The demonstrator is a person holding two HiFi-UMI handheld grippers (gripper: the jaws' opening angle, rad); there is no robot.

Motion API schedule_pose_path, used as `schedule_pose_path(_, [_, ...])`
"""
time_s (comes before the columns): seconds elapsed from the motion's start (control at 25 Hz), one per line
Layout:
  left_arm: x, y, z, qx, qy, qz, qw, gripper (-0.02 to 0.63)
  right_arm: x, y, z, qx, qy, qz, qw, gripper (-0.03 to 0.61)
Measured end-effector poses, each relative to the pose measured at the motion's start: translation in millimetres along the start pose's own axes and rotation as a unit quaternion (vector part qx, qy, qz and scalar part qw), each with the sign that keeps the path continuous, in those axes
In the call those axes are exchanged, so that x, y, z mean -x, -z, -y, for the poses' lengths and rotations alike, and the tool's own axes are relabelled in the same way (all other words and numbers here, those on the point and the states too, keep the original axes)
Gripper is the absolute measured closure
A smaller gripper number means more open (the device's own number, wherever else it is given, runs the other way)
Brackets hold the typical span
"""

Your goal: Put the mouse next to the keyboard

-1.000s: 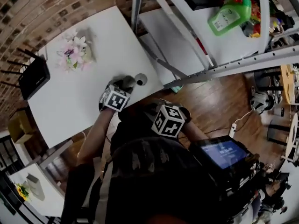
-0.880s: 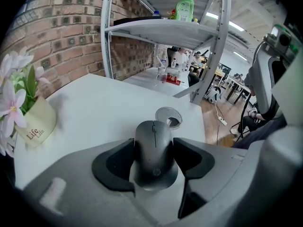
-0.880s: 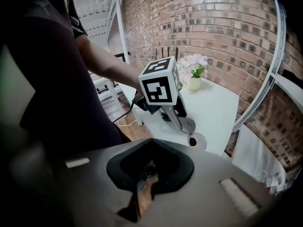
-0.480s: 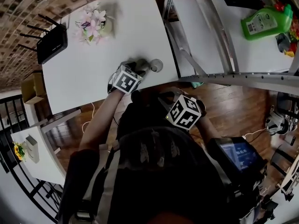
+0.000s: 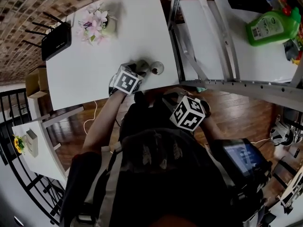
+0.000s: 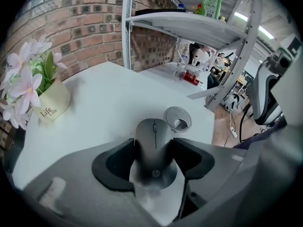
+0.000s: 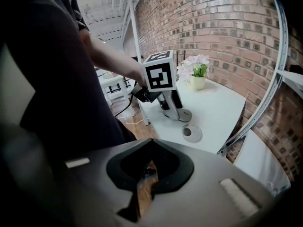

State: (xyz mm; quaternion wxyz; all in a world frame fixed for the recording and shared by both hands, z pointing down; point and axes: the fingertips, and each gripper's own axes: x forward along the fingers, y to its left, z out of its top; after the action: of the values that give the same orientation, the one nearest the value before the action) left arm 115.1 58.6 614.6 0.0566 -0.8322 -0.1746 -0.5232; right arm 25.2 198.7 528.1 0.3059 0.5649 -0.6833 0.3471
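Note:
A dark grey mouse (image 6: pixel 152 136) lies on the white table (image 6: pixel 104 108) between the jaws of my left gripper (image 6: pixel 154 148), which is shut on its sides. From the head view, the mouse (image 5: pixel 141 66) pokes out ahead of the left gripper (image 5: pixel 135 72) near the table's front edge. My right gripper (image 7: pixel 150 144) is shut on nothing and hangs over the wooden floor, close to my body. Its marker cube (image 5: pixel 189 113) shows in the head view. I see no keyboard in any view.
A round cable grommet (image 6: pixel 177 118) sits in the table just right of the mouse. A flower pot (image 5: pixel 97 22) and a black router (image 5: pixel 56 40) stand at the far left. A metal shelf rack (image 5: pixel 222 41) with a green bottle (image 5: pixel 272 27) borders the table's right.
The head camera has swung, so the table sits higher and more to the right in view. The left gripper still holds the mouse beside the grommet. The right gripper has barely moved.

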Motion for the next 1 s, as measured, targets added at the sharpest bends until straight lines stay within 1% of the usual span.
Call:
schedule_pose_path(0.12, [0.2, 0.0, 0.7, 0.004, 0.0, 0.007, 1.0, 0.347, -0.4, 1.0, 1.4, 0.004, -0.004, 0.0, 1.0, 0.573])
schedule_pose_path(0.4, [0.6, 0.3, 1.6, 0.037, -0.011, 0.018, 0.9991, 0.347, -1.8, -1.0, 4.5, 0.013, -0.007, 0.003, 1.0, 0.572])
schedule_pose_path(0.56, [0.3, 0.1, 2.2, 0.048, -0.02, 0.024, 0.9984, 0.347, -3.3, -1.6, 4.2, 0.01, -0.01, 0.006, 1.0, 0.573])
schedule_pose_path(0.8, [-2.1, -1.3, 6.5, 0.08, -0.022, 0.048, 0.9954, 0.347, -8.7, -2.7, -0.4, 0.016, -0.024, 0.007, 1.0, 0.572])
schedule_pose_path(1.0, [-1.3, -2.8, 5.0, 0.078, -0.036, 0.058, 0.9946, 0.345, -15.4, -2.7, -8.9, 0.034, -0.042, 0.002, 0.999, 0.572])
